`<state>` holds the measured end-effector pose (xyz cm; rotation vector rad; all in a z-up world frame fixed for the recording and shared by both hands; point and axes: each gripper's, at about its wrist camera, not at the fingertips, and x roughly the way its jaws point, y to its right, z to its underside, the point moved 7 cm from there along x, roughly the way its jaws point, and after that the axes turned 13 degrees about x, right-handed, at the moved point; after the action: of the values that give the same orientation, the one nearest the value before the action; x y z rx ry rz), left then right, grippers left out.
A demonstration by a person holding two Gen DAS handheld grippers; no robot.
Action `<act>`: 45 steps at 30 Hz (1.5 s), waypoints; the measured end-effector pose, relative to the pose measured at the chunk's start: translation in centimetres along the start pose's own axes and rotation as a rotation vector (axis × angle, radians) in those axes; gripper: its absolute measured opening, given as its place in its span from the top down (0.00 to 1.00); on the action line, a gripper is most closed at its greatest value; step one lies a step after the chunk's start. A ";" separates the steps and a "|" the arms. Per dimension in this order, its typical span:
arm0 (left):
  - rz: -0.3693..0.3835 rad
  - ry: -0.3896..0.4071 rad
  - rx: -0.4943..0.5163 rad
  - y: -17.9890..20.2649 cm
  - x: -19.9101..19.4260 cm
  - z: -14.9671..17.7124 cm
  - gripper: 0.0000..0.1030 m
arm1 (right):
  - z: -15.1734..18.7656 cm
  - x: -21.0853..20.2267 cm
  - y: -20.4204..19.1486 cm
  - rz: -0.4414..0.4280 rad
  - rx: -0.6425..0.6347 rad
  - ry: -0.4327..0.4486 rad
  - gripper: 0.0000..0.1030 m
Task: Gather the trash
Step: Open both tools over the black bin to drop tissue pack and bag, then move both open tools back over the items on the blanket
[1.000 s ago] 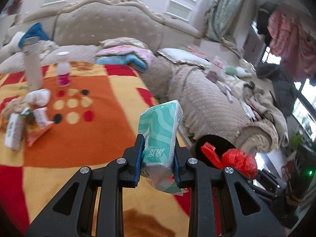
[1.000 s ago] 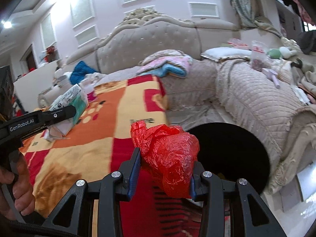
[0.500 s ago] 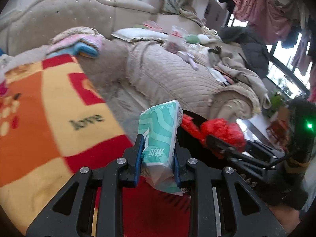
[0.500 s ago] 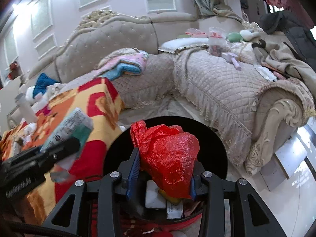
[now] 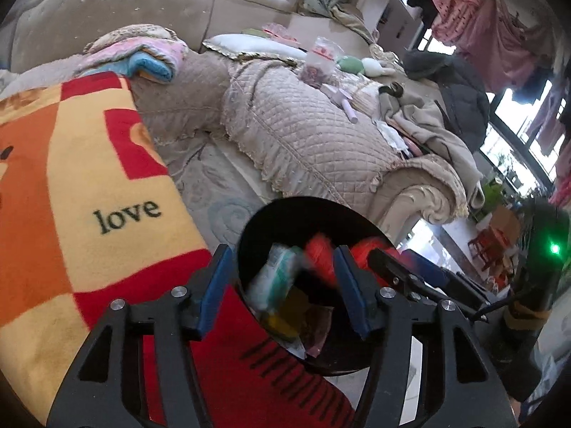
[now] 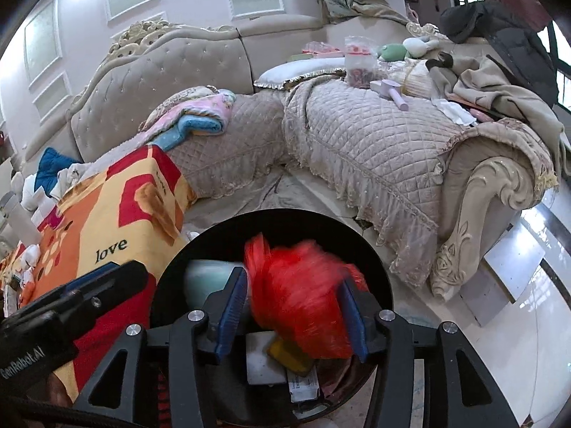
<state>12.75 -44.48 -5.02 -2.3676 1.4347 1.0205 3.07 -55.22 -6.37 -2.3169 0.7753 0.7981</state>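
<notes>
Both tools were pinching trash a moment ago, and now both have just been opening over the black trash bin (image 5: 360, 221).

The left tool (image 5: 282, 285) had a green and white tissue pack (image 5: 274, 278) squeezed tight. Now its blue pads (image 5: 214, 285) are spread apart and do not touch the pack. The pack looks blurry, so it seems to be falling. It is down inside the mouth of the bin, above the yellow and white scraps already in there.

The right tool (image 6: 292, 314) had a crumpled red plastic bag (image 6: 299, 303). Its sides have moved apart too. The bag is blurry and sits between them, over the open bin. I cannot tell if the right side of the bag is touching a pad or not.

The blanket (image 5: 89, 185) with the word "love" lies on the desk just beside the bin. The sofa (image 6: 374, 142) is behind it.

So two pieces of trash look as good as collected. In the right view, more small things sit at the far end of the blanket (image 6: 107, 221), so there may be more to fetch.
</notes>
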 end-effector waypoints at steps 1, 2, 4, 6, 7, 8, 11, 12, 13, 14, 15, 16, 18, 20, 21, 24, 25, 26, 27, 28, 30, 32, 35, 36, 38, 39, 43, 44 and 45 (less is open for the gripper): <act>-0.004 0.005 -0.016 -0.3 -0.2 -0.1 0.44 | 0.0 0.0 -0.2 -0.006 -0.003 0.001 0.51; -0.008 0.010 -0.030 -0.7 -0.5 0.0 0.44 | 0.0 -0.1 -0.4 -0.005 -0.008 0.003 0.46; -0.021 0.027 -0.067 -1.6 -1.2 0.0 0.44 | 0.0 -0.2 -0.6 0.006 -0.016 0.021 0.41; -0.039 0.040 -0.096 -2.5 -2.1 0.0 0.44 | -0.2 -0.6 -0.8 0.009 -0.016 0.042 0.41; -0.046 0.045 -0.108 -2.9 -2.5 0.1 0.44 | -0.4 -0.9 -0.9 0.004 -0.008 0.052 0.41; -0.059 0.059 -0.133 -3.6 -3.5 0.3 0.44 | -0.5 -1.2 -1.2 -0.008 0.005 0.061 0.41; -0.090 0.106 -0.198 -5.6 -6.6 0.8 0.44 | -0.5 -1.9 -2.8 -0.044 0.015 0.075 0.41; -0.118 0.127 -0.215 -6.6 -8.1 1.0 0.44 | -0.4 -2.1 -3.5 -0.058 0.013 0.077 0.41; -0.142 0.141 -0.222 -7.4 -9.3 1.1 0.44 | -0.1 -2.4 -4.6 -0.080 0.005 0.078 0.41; -0.171 0.161 -0.225 -8.6 -10.9 1.2 0.44 | 0.3 -2.7 -5.9 -0.098 -0.012 0.073 0.41; -0.197 0.171 -0.230 -9.8 -12.1 1.4 0.44 | 0.9 -2.7 -7.1 -0.110 -0.032 0.064 0.41; -0.237 0.178 -0.233 -11.2 -13.6 1.8 0.44 | 1.4 -2.9 -8.2 -0.126 -0.048 0.058 0.41; -0.332 0.181 -0.230 -14.4 -16.8 3.0 0.44 | 2.7 -3.3 -11.2 -0.179 -0.100 0.043 0.41; -0.415 0.172 -0.247 -18.2 -20.1 5.3 0.44 | 4.1 -3.5 -13.9 -0.210 -0.168 0.030 0.40; -0.438 0.171 -0.257 -19.4 -21.1 6.2 0.44 | 4.7 -3.6 -14.8 -0.229 -0.190 0.024 0.40; -0.533 0.168 -0.313 -24.2 -25.0 10.2 0.44 | 7.4 -3.4 -18.7 -0.314 -0.289 -0.038 0.40; -0.553 0.161 -0.334 -25.6 -25.8 11.4 0.44 | 8.2 -3.3 -19.6 -0.337 -0.309 -0.060 0.40; -0.574 0.147 -0.357 -27.2 -26.6 12.8 0.44 | 8.9 -3.2 -20.4 -0.357 -0.329 -0.079 0.40; -0.590 0.136 -0.362 -28.2 -26.9 13.7 0.44 | 9.9 -3.1 -21.6 -0.386 -0.358 -0.100 0.40; -0.599 0.128 -0.360 -28.6 -27.0 14.2 0.44 | 10.5 -3.1 -22.3 -0.401 -0.377 -0.114 0.40; -0.590 0.110 -0.350 -29.5 -26.8 14.8 0.44 | 11.7 -3.3 -23.8 -0.418 -0.417 -0.116 0.40; -0.561 0.109 -0.329 -29.4 -26.0 14.3 0.44 | 12.3 -3.4 -24.8 -0.433 -0.434 -0.123 0.40; -0.590 0.081 -0.284 -29.9 -24.9 13.7 0.44 | 13.4 -3.4 -26.2 -0.451 -0.442 -0.136 0.40; -0.603 0.069 -0.277 -30.2 -24.6 13.7 0.44 | 13.7 -3.4 -26.6 -0.451 -0.446 -0.141 0.40; -0.602 0.048 -0.277 -30.7 -23.6 13.4 0.44 | 14.1 -3.5 -27.0 -0.457 -0.450 -0.143 0.40; -0.599 0.037 -0.276 -30.9 -23.1 13.4 0.44 | 14.4 -3.4 -27.3 -0.455 -0.457 -0.146 0.40; -0.576 -0.001 -0.291 -31.9 -21.4 14.1 0.56 | 14.8 -3.2 -27.8 -0.454 -0.469 -0.150 0.40; -0.557 -0.010 -0.302 -32.1 -21.1 14.3 0.74 | 14.9 -3.1 -27.9 -0.453 -0.471 -0.151 0.40; -0.543 -0.002 -0.316 -32.1 -21.3 14.5 0.74 | 14.8 -3.2 -27.9 -0.451 -0.471 -0.149 0.40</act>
<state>26.83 -5.92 -7.96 -2.7367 0.5860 1.1442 14.45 -25.59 -5.25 -2.6503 -0.0220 1.0015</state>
